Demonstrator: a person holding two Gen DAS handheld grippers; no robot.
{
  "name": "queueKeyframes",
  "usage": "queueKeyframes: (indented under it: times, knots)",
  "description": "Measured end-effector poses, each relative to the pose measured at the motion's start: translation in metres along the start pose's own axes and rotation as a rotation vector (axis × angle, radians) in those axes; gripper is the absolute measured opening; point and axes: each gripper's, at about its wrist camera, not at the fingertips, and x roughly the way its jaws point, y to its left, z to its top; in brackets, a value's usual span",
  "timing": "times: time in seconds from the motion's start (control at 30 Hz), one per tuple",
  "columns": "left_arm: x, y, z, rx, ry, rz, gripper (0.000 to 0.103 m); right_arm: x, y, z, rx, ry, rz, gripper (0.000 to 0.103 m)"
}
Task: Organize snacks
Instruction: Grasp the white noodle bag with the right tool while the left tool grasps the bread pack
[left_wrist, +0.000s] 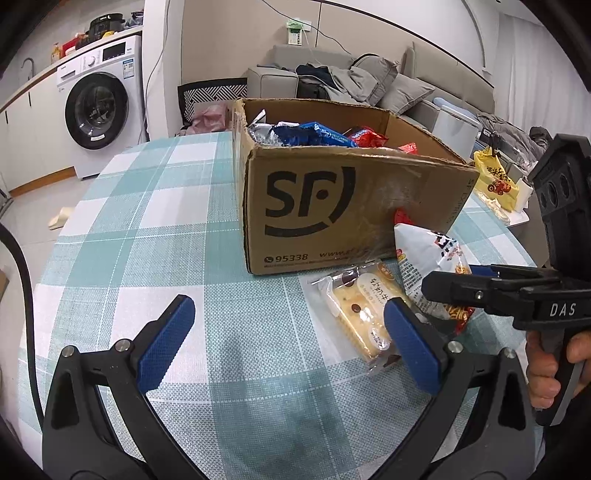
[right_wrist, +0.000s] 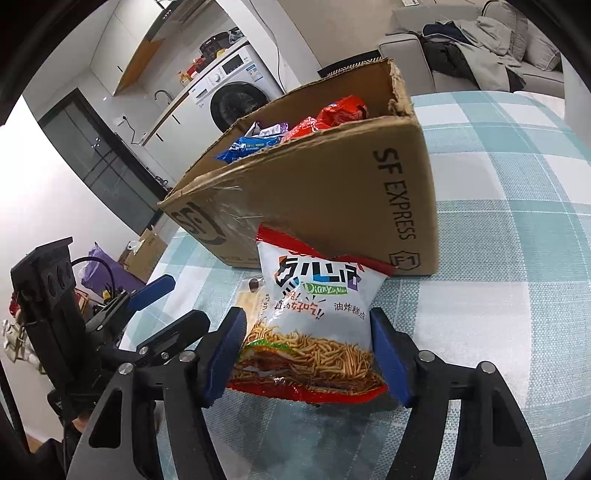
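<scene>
An open SF cardboard box (left_wrist: 325, 206) stands on the checked tablecloth and holds several snack packets (left_wrist: 314, 134); it also shows in the right wrist view (right_wrist: 332, 192). A white and red noodle-snack bag (right_wrist: 314, 321) leans against the box, tilted up off the table. My right gripper (right_wrist: 308, 354) has its blue pads against both sides of the bag's lower end; the bag also shows in the left wrist view (left_wrist: 432, 273). A clear-wrapped yellow cake (left_wrist: 364, 317) lies flat in front of the box. My left gripper (left_wrist: 291, 339) is open and empty, its right pad just over the cake.
A yellow snack bag (left_wrist: 495, 179) lies on a white tray at the table's right edge. A washing machine (left_wrist: 99, 107) stands beyond the table to the left and a grey sofa (left_wrist: 369, 81) with clothes behind the box. The left gripper shows in the right wrist view (right_wrist: 155, 291).
</scene>
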Motion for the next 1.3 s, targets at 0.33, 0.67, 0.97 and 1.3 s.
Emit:
queueKeyframes:
  times: [0.33,0.67,0.97,1.3]
  knots:
    - [0.0,-0.002,-0.001,-0.002,0.003,-0.016,0.102,-0.011,-0.003,-0.006,0.025,-0.025,0.021,0.051]
    - [0.002,-0.009,-0.002,-0.011,0.031,-0.035,0.102,-0.039,0.001,-0.002,0.0,-0.068,0.041,0.051]
    - [0.009,-0.036,-0.004,0.037,0.055,-0.009,0.102,-0.06,0.0,0.002,-0.007,-0.111,0.039,0.051]
    - [0.037,-0.061,0.006,0.007,0.125,-0.025,0.102,-0.076,-0.001,0.006,-0.003,-0.146,0.042,0.051]
